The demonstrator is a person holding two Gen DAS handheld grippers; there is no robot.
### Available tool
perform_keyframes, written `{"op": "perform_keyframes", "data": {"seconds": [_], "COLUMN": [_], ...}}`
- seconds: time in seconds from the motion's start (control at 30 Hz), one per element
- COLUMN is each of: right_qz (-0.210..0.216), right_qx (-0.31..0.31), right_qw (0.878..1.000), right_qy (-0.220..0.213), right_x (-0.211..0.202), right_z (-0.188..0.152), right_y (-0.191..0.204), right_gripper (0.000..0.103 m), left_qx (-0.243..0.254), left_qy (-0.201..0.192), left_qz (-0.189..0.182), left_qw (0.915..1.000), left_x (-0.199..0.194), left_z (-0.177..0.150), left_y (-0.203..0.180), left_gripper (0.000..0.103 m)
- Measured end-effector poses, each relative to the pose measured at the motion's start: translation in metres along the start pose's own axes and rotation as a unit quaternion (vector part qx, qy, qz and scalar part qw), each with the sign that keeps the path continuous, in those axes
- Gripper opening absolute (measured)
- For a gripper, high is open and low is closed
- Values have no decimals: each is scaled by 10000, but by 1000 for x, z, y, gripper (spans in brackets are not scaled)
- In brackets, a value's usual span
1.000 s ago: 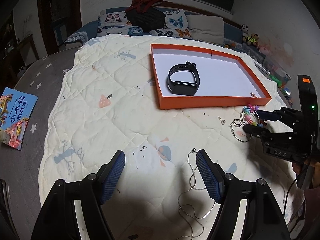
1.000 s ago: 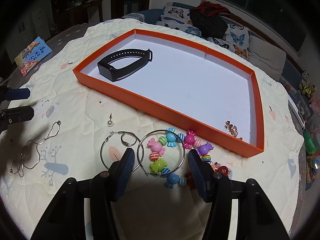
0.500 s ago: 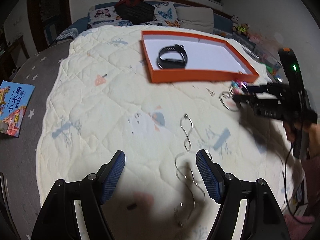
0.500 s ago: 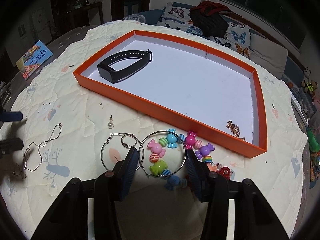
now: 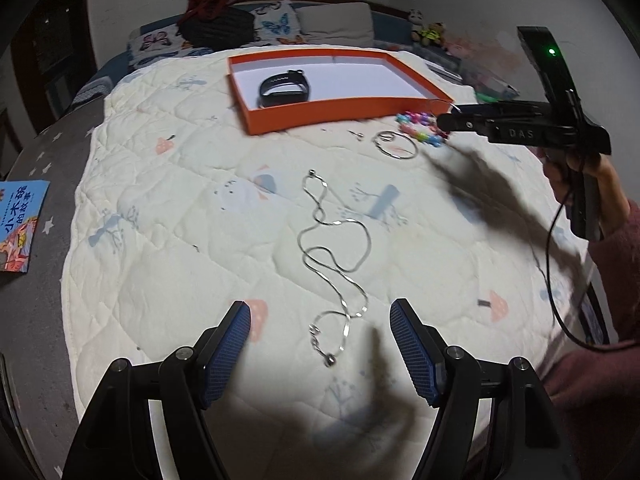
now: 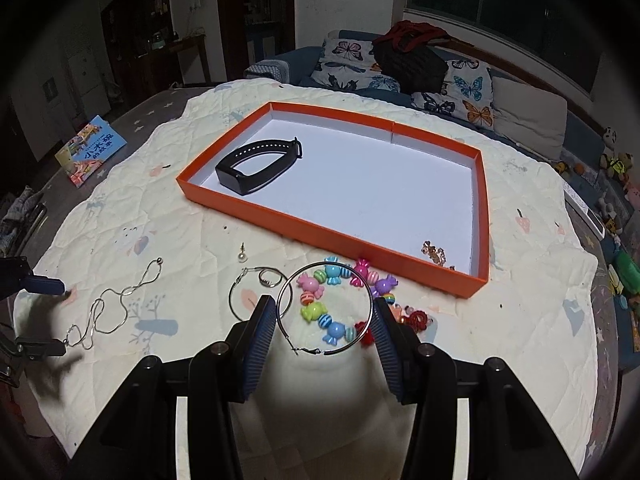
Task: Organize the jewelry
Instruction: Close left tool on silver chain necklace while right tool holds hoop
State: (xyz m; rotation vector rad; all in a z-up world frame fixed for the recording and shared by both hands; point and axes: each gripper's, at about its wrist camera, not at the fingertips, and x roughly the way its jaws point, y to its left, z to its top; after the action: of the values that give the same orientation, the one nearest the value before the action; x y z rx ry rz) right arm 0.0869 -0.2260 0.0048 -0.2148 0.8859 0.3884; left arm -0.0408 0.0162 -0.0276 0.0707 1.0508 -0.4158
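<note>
A thin silver chain necklace (image 5: 332,236) lies in loops on the cream quilt. My left gripper (image 5: 320,320) hangs open over its near end, touching nothing. My right gripper (image 6: 325,312) is shut on a large silver hoop earring (image 6: 344,350), which is raised above the candy-bead bracelet (image 6: 312,312). A second hoop (image 6: 234,300) with a small ring (image 6: 267,278) and a pearl stud (image 6: 242,256) rest on the quilt. The orange tray (image 6: 320,236) holds a black wristband (image 6: 256,168) and a small coppery piece (image 6: 434,250).
Red trinkets (image 6: 416,318) sit right of the beads. A picture book (image 5: 20,228) lies on the grey floor at the left. A person's hand and sleeve (image 5: 592,184) with a cable come in from the right. Cushions and a bag line the far side.
My left gripper drew back along the quilt, bringing the whole necklace into view. My right gripper narrowed onto the large hoop and rose with it off the quilt.
</note>
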Motion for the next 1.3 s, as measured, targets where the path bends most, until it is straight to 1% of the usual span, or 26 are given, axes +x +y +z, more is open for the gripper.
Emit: {"op": "perform_keyframes", "data": {"seconds": [0.07, 0.13, 0.2, 0.33, 0.37, 0.43, 0.5, 0.6, 0.7, 0.87, 1.0, 1.1, 1.2, 1.3], "right_qz": [13, 12, 30, 67, 75, 87, 101, 104, 108, 123, 117, 128, 122, 111], "right_qx": [12, 36, 62, 105, 110, 103, 109, 111, 110, 113, 123, 132, 120, 113], "right_qw": [10000, 10000, 10000, 9999, 9999, 9999, 9999, 9999, 9999, 9999, 9999, 9998, 9998, 9998], "right_qy": [0, 0, 2, -3, -1, -10, -10, -6, 8, 17, 22, -6, -63, -124], "right_x": [-2, -4, -5, -6, -6, -6, -7, -7, -7, -6, -5, -7, -11, -16], "right_z": [-2, -5, -7, -9, -9, -11, -11, -12, -13, -14, -15, -17, -18, -17], "right_y": [-1, -1, -2, -3, -3, -2, -1, -1, 0, 1, 1, 3, 5, 4], "right_gripper": [54, 54, 54, 54, 54, 54, 54, 54, 54, 54, 54, 54, 54, 54], "left_qx": [115, 153, 132, 99, 117, 132, 125, 113, 95, 322, 445, 370, 157, -19], "left_qy": [45, 95, 151, 174, 185, 225, 309, 296, 266, 189, 20, -63, -180, -386], "left_qz": [-98, -118, -117, -138, -135, -123, -84, 50, 116, 369, 533, 555, 473, 341], "left_qw": [9999, 9998, 9997, 9997, 9997, 9996, 9994, 9995, 9995, 9986, 9976, 9978, 9986, 9987], "left_x": [-1, -1, -1, -3, -3, -2, 1, 2, 3, 7, 10, 8, 2, -12], "left_z": [-4, -7, -12, -18, -19, -20, -21, -21, -22, -24, -26, -26, -23, -15], "left_y": [-4, -6, -6, -5, -5, -6, -6, -6, -6, -14, -20, -20, -15, -9], "left_gripper": [71, 69, 63, 61, 58, 48, 28, 19, 17, 17, 10, 6, 6, 6]}}
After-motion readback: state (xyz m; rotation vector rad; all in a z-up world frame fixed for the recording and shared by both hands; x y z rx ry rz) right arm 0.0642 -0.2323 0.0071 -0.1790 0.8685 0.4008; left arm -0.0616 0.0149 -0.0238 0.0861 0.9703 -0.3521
